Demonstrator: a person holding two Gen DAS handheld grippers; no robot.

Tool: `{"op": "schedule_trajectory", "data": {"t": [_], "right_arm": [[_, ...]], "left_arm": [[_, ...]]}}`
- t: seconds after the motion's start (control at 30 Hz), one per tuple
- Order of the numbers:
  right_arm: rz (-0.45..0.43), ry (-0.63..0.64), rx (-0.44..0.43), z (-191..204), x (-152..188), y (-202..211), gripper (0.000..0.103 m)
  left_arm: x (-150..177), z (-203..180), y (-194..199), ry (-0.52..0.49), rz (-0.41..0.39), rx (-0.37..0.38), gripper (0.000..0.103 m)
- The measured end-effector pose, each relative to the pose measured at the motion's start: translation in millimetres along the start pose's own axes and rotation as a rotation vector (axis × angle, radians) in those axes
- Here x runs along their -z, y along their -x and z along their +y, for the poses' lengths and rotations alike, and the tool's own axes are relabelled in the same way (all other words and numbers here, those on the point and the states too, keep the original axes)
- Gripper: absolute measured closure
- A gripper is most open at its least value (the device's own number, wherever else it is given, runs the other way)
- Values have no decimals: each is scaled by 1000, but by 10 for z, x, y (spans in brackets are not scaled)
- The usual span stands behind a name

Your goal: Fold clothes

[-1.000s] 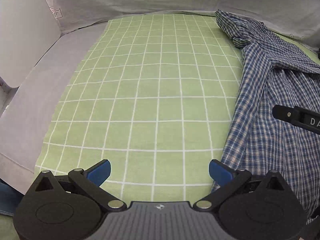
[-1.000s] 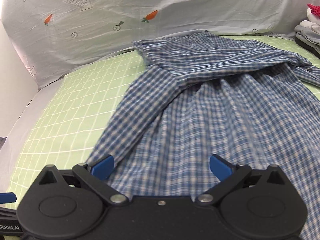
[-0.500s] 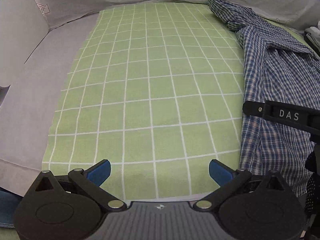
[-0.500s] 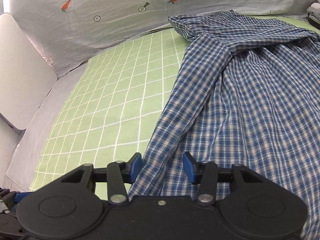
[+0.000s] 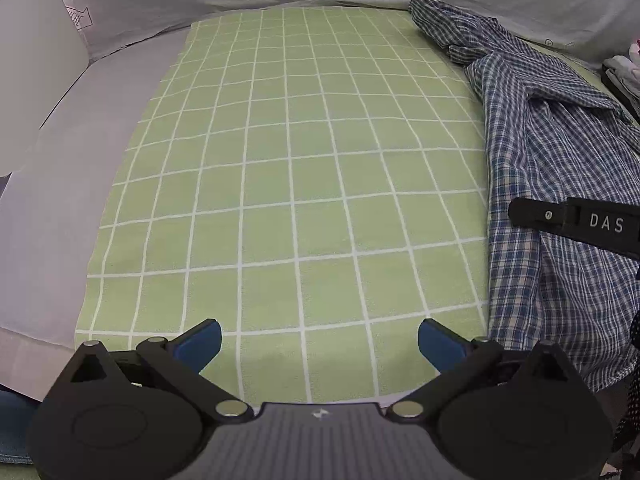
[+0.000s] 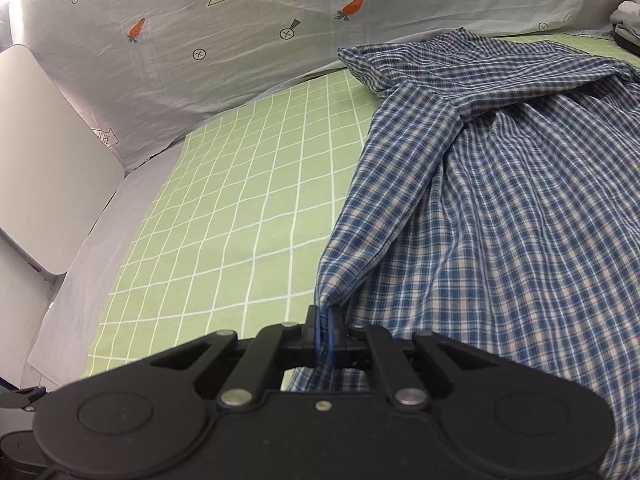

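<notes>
Grey sheet (image 6: 248,64) w/ carrot prints and "LOOK HERE" arrows drapes the back and left side of the table, rising like a backdrop. A white panel (image 6: 44,168) w/ rounded corners stands at the far left.

On the table lies a green mat (image 5: 288,184) w/ a white grid, flat, mostly bare on its left and middle.

Plaid shirt (image 6: 500,208) (blue/white check, rumpled) covers the mat's right part; its left edge runs down the mat, one sleeve or collar end bunched at the far edge near the sheet. In the left wrist view the same shirt (image 5: 560,200) sits along the right side, well apart from the left tool.

A small pile of folded clothes (image 5: 624,76) shows at the far right edge, beside the shirt; details too small to tell.

Right tool (image 6: 325,334): jaws closed tight on the shirt's near left edge, fabric pinched between the blue pads and gathered into a peak just ahead of them. Its black arm marked "DAS" (image 5: 580,224) shows in the left wrist view, over the shirt.

Left tool (image 5: 320,340): jaws wide apart, nothing between them, held over bare mat near its front edge.
</notes>
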State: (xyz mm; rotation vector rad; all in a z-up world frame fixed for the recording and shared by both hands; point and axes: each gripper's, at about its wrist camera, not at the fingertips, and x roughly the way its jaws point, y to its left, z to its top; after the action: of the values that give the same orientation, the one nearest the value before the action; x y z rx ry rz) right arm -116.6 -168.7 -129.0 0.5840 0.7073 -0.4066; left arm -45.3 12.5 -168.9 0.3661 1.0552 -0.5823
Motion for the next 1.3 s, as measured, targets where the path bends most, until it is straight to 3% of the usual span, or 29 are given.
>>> {"op": "schedule_trajectory", "data": {"t": [0.47, 0.8, 1.07, 1.3], "right_arm": [[0, -17, -35, -456, -200, 318, 100], [35, 9, -45, -1084, -445, 464, 100], [90, 18, -37, -1544, -595, 406, 100], [161, 81, -3, -1665, -541, 274, 100]], "left_arm": [[-202, -628, -60, -37, -4, 56, 0], [-355, -1260, -108, -5, 8, 63, 0], [-291, -1722, -172, -8, 51, 26, 0], [-185, -1860, -281, -9, 97, -17, 0]]}}
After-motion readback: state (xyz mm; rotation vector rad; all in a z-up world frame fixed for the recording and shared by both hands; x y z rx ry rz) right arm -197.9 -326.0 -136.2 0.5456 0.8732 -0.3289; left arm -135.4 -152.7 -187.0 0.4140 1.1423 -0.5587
